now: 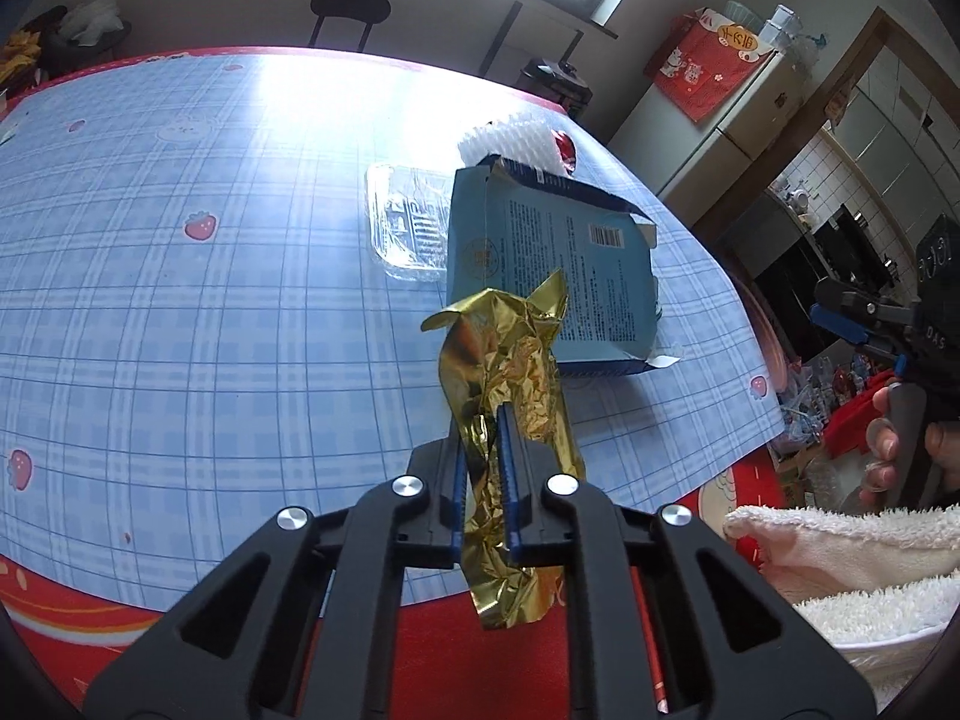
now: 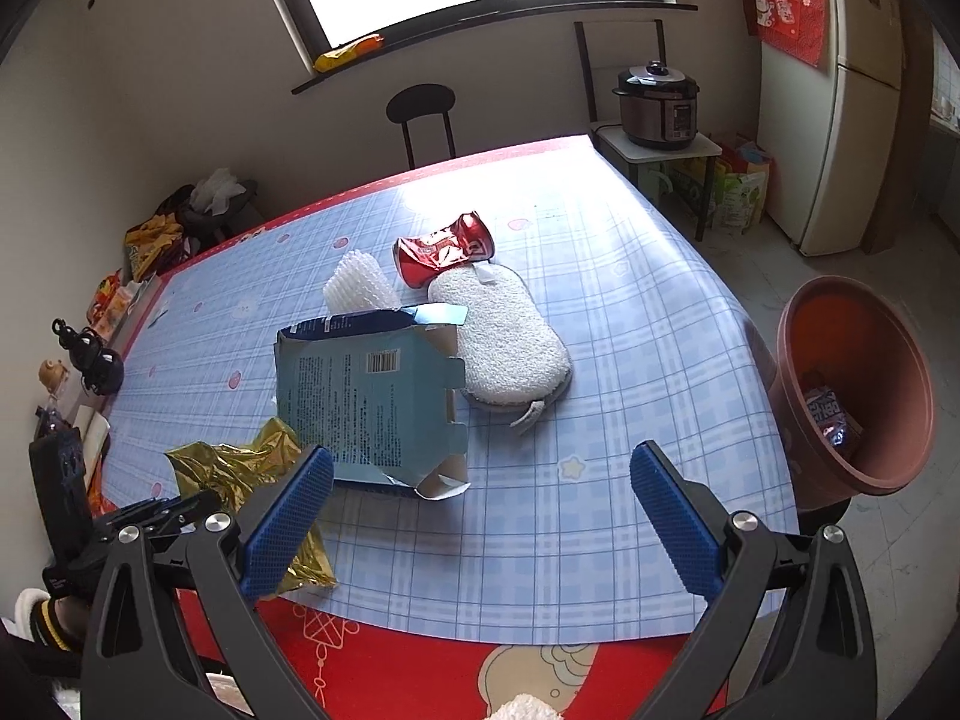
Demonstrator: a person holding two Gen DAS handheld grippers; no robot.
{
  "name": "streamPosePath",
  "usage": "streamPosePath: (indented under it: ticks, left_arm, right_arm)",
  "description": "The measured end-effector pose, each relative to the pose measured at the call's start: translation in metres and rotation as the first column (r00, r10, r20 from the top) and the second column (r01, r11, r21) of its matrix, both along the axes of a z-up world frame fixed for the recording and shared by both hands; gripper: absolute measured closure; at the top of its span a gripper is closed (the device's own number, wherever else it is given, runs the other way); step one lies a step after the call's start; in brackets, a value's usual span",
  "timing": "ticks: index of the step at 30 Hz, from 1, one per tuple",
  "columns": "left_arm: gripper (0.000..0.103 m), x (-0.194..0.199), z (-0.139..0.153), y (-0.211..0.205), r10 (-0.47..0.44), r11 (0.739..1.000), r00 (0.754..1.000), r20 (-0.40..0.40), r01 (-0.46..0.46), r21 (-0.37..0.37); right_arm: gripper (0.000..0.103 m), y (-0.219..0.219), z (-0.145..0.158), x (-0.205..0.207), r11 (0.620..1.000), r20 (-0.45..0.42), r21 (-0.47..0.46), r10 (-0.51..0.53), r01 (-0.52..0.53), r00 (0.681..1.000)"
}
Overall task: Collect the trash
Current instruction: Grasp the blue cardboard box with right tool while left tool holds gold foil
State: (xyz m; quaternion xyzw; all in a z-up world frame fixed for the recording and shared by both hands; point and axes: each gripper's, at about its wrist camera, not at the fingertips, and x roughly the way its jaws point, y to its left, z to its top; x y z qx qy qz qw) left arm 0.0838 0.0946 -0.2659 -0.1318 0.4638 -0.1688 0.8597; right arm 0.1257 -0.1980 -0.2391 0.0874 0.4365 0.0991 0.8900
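Observation:
My left gripper (image 1: 483, 414) is shut on a crumpled gold foil wrapper (image 1: 510, 372) and holds it above the near part of the table; the wrapper also shows in the right wrist view (image 2: 240, 468). A torn-open blue carton (image 1: 558, 264) (image 2: 372, 396) lies flat beyond it. A crushed red can (image 2: 444, 255), a white ridged plastic piece (image 2: 360, 288) and a clear plastic tray (image 1: 408, 228) lie further back. My right gripper (image 2: 480, 480) is open and empty over the table's near edge. A brown bin (image 2: 852, 384) with a wrapper inside stands off the table's right edge.
A white fluffy slipper (image 2: 510, 342) lies by the can. The table has a blue checked cloth (image 2: 630, 330) with a red border. A chair (image 2: 420, 114), a rice cooker (image 2: 657, 102) on a stand and a fridge (image 2: 840, 90) stand beyond.

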Motion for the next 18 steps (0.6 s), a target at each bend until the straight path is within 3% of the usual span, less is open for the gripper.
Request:
streamPosePath:
  ticks: [3, 9, 13, 18]
  left_arm:
    - [0.09, -0.005, 0.014, 0.018, 0.049, 0.999, 0.998, 0.034, -0.048, -0.025]
    - [0.09, -0.02, 0.038, 0.059, 0.19, 0.981, 0.978, 0.082, -0.186, -0.046]
    - [0.09, -0.024, 0.047, 0.076, 0.238, 0.971, 0.967, 0.096, -0.235, -0.038]
    - [0.09, -0.031, 0.053, 0.081, 0.254, 0.967, 0.961, 0.105, -0.252, -0.033]
  right_arm:
    - [0.006, 0.009, -0.012, 0.014, 0.998, 0.021, 0.007, 0.069, -0.07, 0.997]
    - [0.019, 0.033, -0.043, 0.049, 0.983, -0.017, 0.035, 0.182, -0.181, 0.983]
    - [0.026, 0.047, -0.07, 0.075, 0.978, -0.08, 0.063, 0.204, -0.2, 0.976]
    - [0.027, 0.053, -0.089, 0.095, 0.977, -0.126, 0.123, 0.188, -0.173, 0.974]
